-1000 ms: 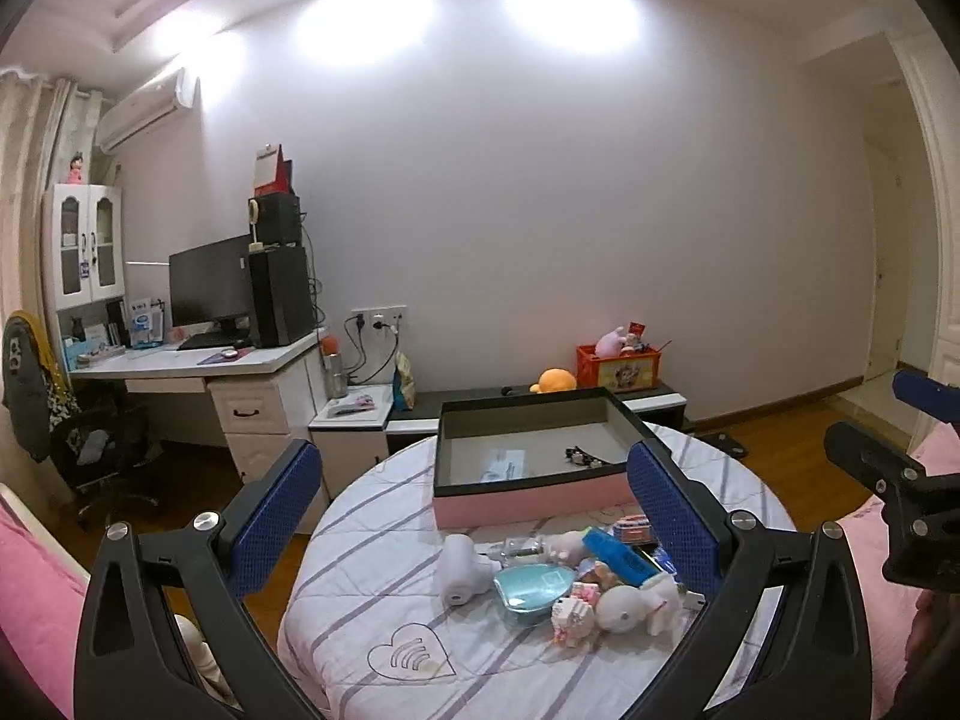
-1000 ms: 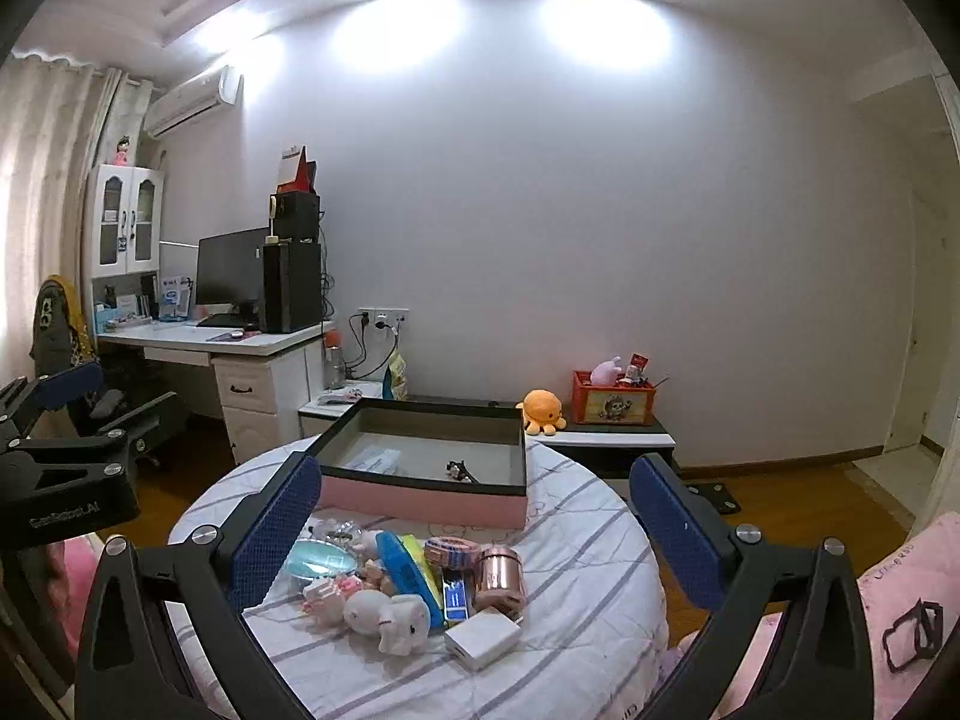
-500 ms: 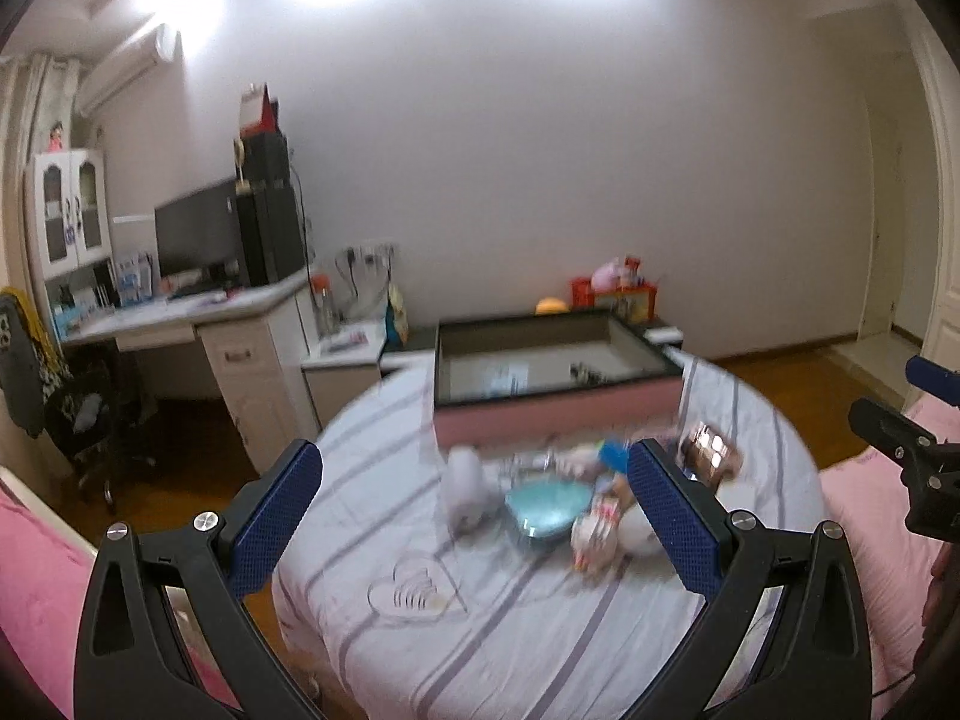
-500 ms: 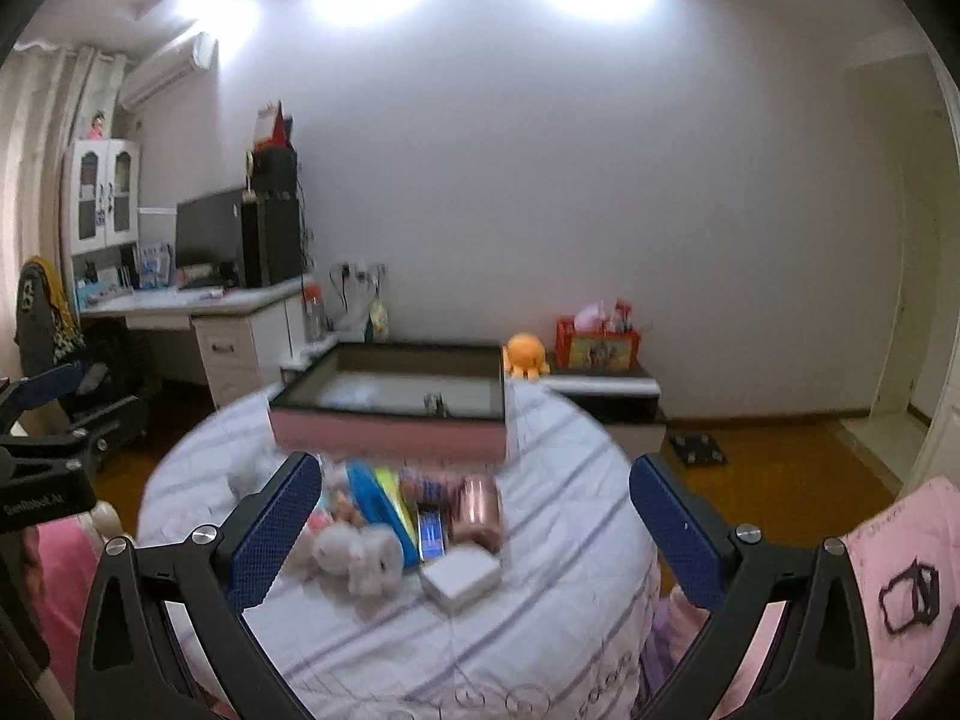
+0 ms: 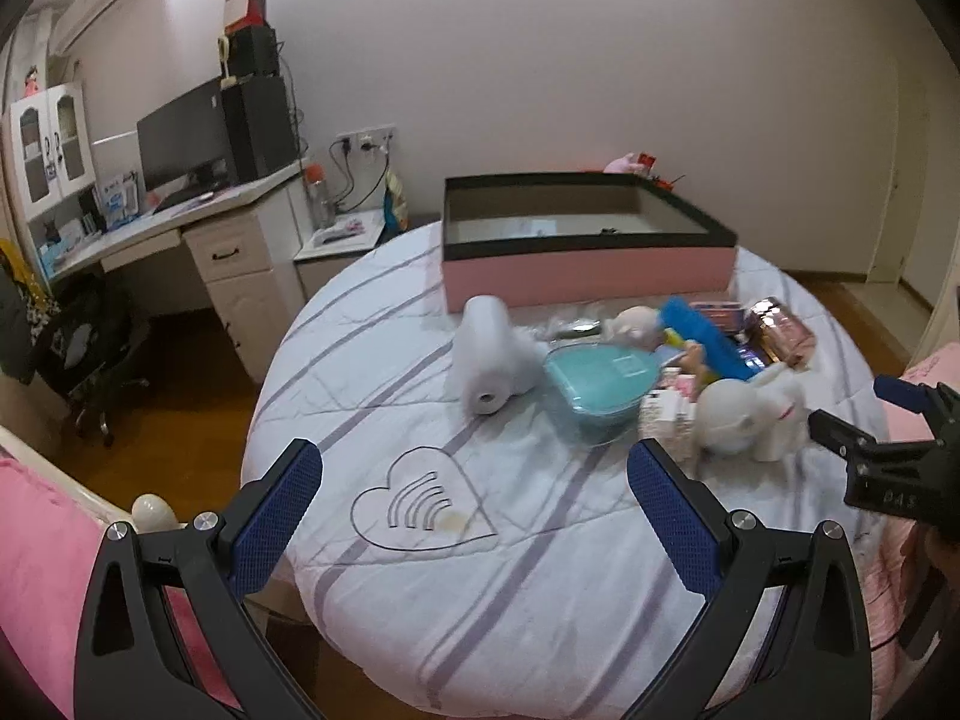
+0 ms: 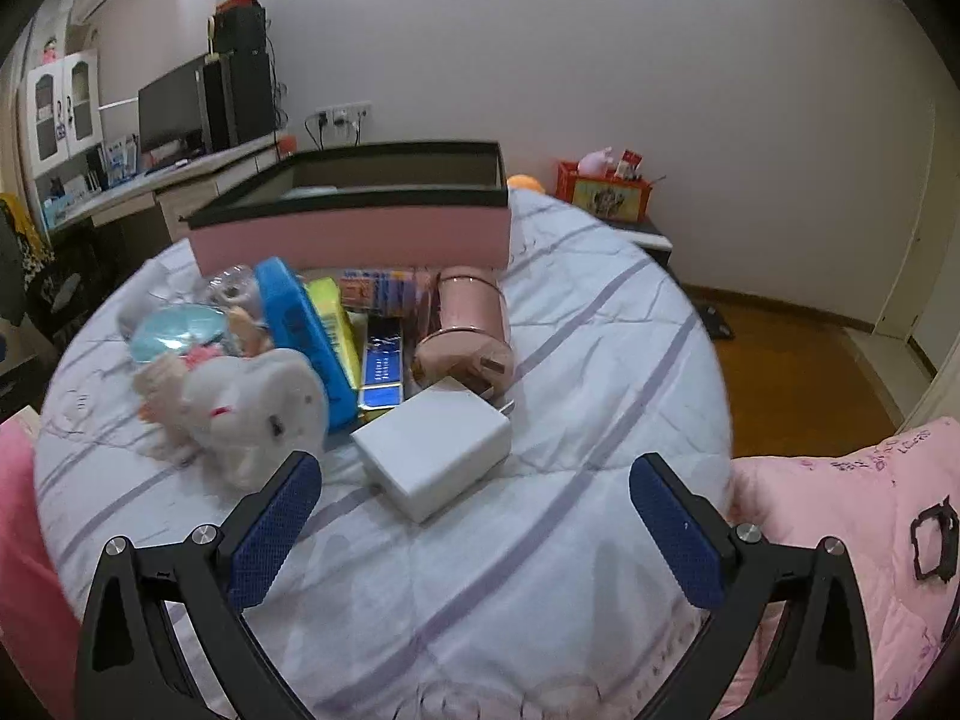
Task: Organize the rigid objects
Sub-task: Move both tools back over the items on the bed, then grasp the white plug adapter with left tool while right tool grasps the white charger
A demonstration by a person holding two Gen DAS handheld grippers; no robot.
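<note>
A pink box with a black rim (image 5: 588, 267) stands open at the far side of a round table with a striped cloth (image 5: 540, 540). In front of it lies a pile: a white roll (image 5: 486, 360), a teal lidded container (image 5: 600, 384), a blue case (image 6: 306, 330), a white plush toy (image 6: 252, 408), a pink metal cup on its side (image 6: 468, 330) and a white charger block (image 6: 435, 447). My left gripper (image 5: 474, 522) is open and empty above the near cloth. My right gripper (image 6: 474, 534) is open and empty just short of the charger; it also shows at the right edge of the left wrist view (image 5: 888, 450).
A desk with a monitor (image 5: 180, 144) and a chair (image 5: 90, 354) stand to the left. A low cabinet with a red toy box (image 6: 606, 195) is behind the table. Pink bedding (image 6: 852, 540) lies at the right, and wooden floor (image 6: 798, 360) surrounds the table.
Both grippers have moved forward and tilted down toward the table. The pile and box now look larger and nearer. Both stay open.
</note>
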